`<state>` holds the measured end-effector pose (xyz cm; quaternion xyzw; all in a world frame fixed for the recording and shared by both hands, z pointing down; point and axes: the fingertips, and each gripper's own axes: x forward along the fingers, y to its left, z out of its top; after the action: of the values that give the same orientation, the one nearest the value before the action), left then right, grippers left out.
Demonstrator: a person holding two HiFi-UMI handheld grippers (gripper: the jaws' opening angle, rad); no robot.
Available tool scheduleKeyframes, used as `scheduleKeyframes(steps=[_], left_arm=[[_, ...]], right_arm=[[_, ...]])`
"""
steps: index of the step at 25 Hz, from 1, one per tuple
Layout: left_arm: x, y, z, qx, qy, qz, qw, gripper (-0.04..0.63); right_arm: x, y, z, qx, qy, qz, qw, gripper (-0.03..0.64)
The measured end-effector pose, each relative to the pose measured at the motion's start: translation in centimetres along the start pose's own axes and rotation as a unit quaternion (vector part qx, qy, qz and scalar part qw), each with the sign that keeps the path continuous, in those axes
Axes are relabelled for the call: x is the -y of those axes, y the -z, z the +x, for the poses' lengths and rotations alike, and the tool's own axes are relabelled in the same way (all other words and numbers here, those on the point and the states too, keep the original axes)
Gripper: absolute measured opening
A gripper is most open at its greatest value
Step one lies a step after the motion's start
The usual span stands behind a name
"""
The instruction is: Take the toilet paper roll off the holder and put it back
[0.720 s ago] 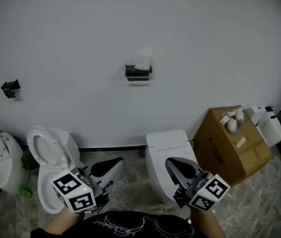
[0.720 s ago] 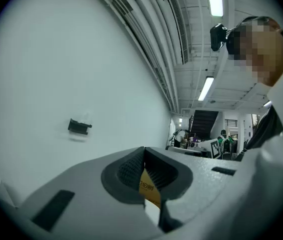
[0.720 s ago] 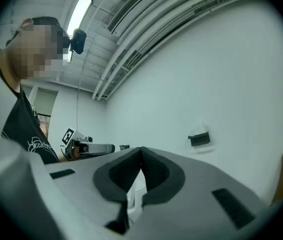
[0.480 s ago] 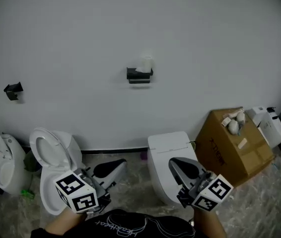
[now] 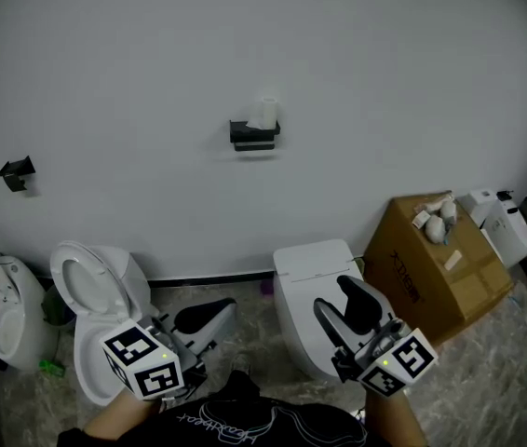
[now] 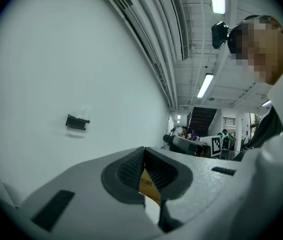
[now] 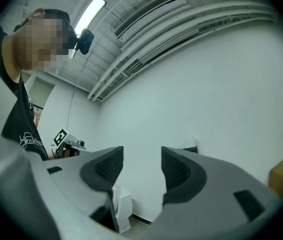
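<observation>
Left claw (image 5: 215,314) closed, right claw (image 5: 339,302) half open and empty, toilet paper roll (image 5: 265,113) on wall holder (image 5: 253,137)

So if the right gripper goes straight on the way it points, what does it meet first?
Probably bare wall, just left of the holder; the right gripper is open and empty. Depth is unclear.

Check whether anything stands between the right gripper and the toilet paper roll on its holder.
Nothing visible does. Only open space lies between the right gripper and the toilet paper roll on the holder; the white toilet sits below that path.
</observation>
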<state>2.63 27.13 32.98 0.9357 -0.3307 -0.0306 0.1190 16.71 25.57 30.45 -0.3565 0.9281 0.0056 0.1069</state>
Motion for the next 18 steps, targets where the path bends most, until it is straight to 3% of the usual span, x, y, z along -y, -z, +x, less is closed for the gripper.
scheduleKeyframes(steps=[4,7,18], left_arm=[[-1.1,-0.5,0.5,0.005,0.003,-0.001,1.0000,0.005],[-2.5,-0.9,1.0,0.011,0.005,-0.001,0.9999,0.005],[-11.1,-2.5,5.0,0.020,0.001,-0.007,0.9998,0.005]], right_arm=[[1.4,0.0,1.0,-0.007,0.022,-0.014,1.000,0.324],[2.7,0.1,2.2,-0.011,0.034,-0.025,0.999,0.365],[8.3,1.8,10.0,-0.032,0.035,-0.040,0.998,0.399]])
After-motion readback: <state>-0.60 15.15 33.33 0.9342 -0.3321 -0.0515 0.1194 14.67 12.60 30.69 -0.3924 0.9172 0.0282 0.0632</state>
